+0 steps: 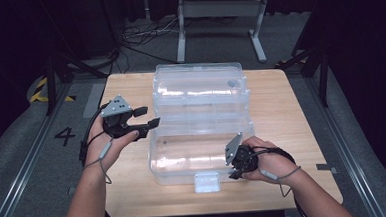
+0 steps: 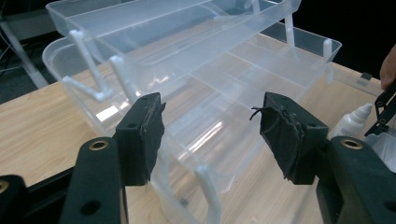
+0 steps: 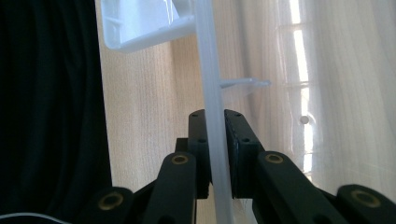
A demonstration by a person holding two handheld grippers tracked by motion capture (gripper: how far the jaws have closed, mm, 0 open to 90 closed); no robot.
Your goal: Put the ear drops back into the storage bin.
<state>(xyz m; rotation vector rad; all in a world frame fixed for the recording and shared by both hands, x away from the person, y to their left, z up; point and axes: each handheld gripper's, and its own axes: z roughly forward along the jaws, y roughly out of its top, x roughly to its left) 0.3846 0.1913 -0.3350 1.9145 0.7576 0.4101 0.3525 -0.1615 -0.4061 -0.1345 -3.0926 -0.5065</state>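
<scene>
A clear plastic box (image 1: 202, 133) with its lid and fold-out trays raised stands open in the middle of the wooden table (image 1: 281, 109). My left gripper (image 1: 150, 116) is open just left of the box, its jaws pointing at the box's side. In the left gripper view the open jaws (image 2: 210, 130) frame the box's stepped trays (image 2: 187, 60) with nothing pressed between the pads. My right gripper (image 1: 233, 172) is at the box's front right corner. There it is shut on the thin clear wall (image 3: 205, 56), the pads (image 3: 215, 140) pressing on both faces.
A white latch (image 1: 207, 182) sits at the box's front edge. A small white bottle (image 2: 350, 122) lies by the box's far end, near the other hand's gripper (image 2: 385, 109). A metal frame (image 1: 216, 17) and cables stand on the floor beyond the table.
</scene>
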